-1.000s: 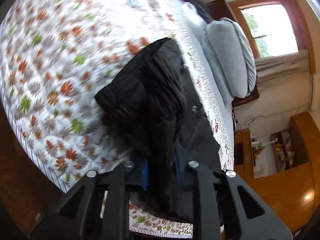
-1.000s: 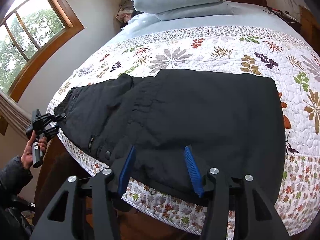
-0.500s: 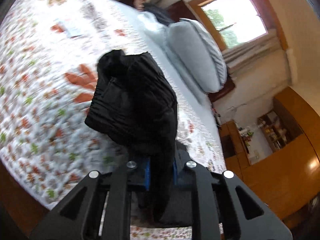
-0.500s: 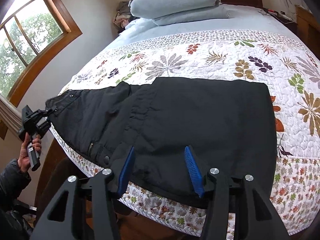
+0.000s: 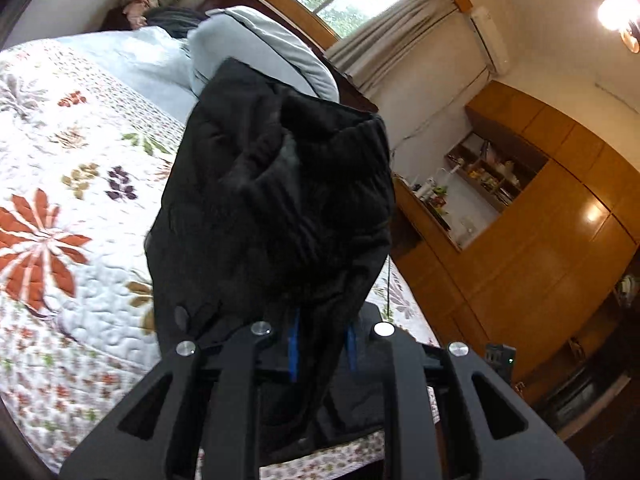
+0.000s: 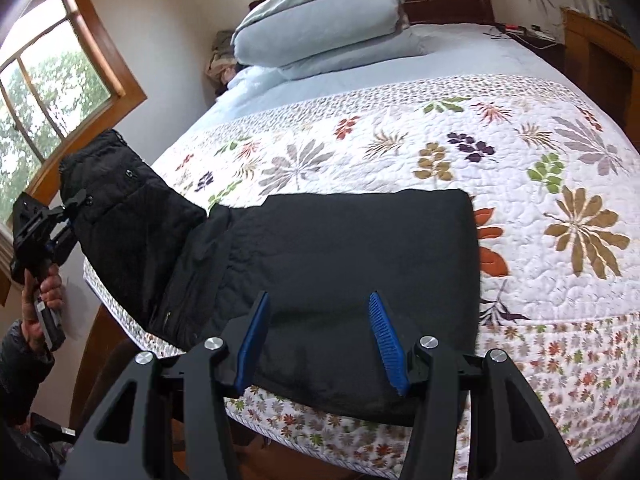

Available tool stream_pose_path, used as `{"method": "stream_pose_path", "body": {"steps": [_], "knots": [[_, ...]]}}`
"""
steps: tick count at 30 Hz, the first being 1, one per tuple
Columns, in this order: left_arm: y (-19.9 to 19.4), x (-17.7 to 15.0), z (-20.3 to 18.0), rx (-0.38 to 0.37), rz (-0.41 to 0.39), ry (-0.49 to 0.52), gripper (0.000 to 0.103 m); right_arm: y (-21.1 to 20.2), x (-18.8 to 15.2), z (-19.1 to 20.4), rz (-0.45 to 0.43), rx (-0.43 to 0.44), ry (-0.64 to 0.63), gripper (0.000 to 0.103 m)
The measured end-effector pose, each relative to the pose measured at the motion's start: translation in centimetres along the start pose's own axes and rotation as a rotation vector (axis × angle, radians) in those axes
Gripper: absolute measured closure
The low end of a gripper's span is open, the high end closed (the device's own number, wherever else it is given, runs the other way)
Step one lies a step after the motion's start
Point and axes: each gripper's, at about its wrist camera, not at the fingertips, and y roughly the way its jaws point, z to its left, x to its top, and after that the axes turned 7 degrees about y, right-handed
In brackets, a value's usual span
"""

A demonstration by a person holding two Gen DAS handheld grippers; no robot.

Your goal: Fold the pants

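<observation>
Black padded pants (image 6: 340, 256) lie across the near edge of a floral quilt (image 6: 540, 208). The legs are flat on the bed. My left gripper (image 5: 320, 344) is shut on the waist end of the pants (image 5: 280, 200) and holds it lifted off the bed; the cloth hangs bunched in front of the camera. In the right wrist view the left gripper (image 6: 66, 216) is at the far left with the raised waist. My right gripper (image 6: 320, 340) is open and empty, hovering just above the pants' near edge.
Folded light-blue bedding (image 6: 320, 36) is stacked at the head of the bed. Windows (image 6: 44, 96) are on the left wall. Wooden wardrobes and shelves (image 5: 520, 220) stand beyond the bed. A bedside table (image 6: 592, 40) is at the far right.
My left gripper has lifted the waist end up off the bed and swung it upward. My right gripper has stayed open over the near edge of the pants.
</observation>
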Motion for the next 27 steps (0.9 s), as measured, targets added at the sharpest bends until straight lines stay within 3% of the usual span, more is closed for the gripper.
{"method": "stream_pose_path", "body": {"steps": [9, 11, 14, 16, 18, 20, 23, 25, 27], "knots": [[-0.4, 0.0, 1.4, 0.017, -0.029, -0.043, 0.088, 0.9, -0.4, -3.7, 0.026, -0.067, 0.081, 0.050], [-1.0, -0.1, 2.0, 0.030, -0.037, -0.050, 0.088, 1.0, -0.7, -4.5, 0.035, -0.084, 0.105, 0.046], [-2.0, -0.2, 2.8, 0.051, -0.047, -0.066, 0.088, 0.5, -1.1, -4.5, 0.036, -0.111, 0.050, 0.043], [-2.6, -0.4, 3.2, 0.062, -0.053, -0.074, 0.088, 0.0, -1.7, -3.6, 0.045, -0.109, -0.031, 0.032], [-3.0, -0.6, 3.7, 0.066, -0.060, -0.086, 0.088, -0.2, -2.4, -3.0, 0.055, -0.184, -0.095, 0.022], [-3.2, -0.7, 3.9, 0.070, -0.064, -0.093, 0.087, 0.2, -3.1, -4.4, 0.080, -0.241, -0.068, 0.019], [-3.4, -0.6, 3.9, 0.069, -0.063, -0.098, 0.087, 1.1, -3.2, -8.4, 0.127, -0.158, 0.138, 0.018], [-3.4, -0.6, 3.8, 0.068, -0.060, -0.093, 0.087, 2.3, -3.4, -11.4, 0.166, 0.000, 0.324, 0.018], [-3.4, -0.7, 3.6, 0.069, -0.060, -0.095, 0.087, 3.6, -3.5, -13.1, 0.183, 0.075, 0.419, 0.020]]}}
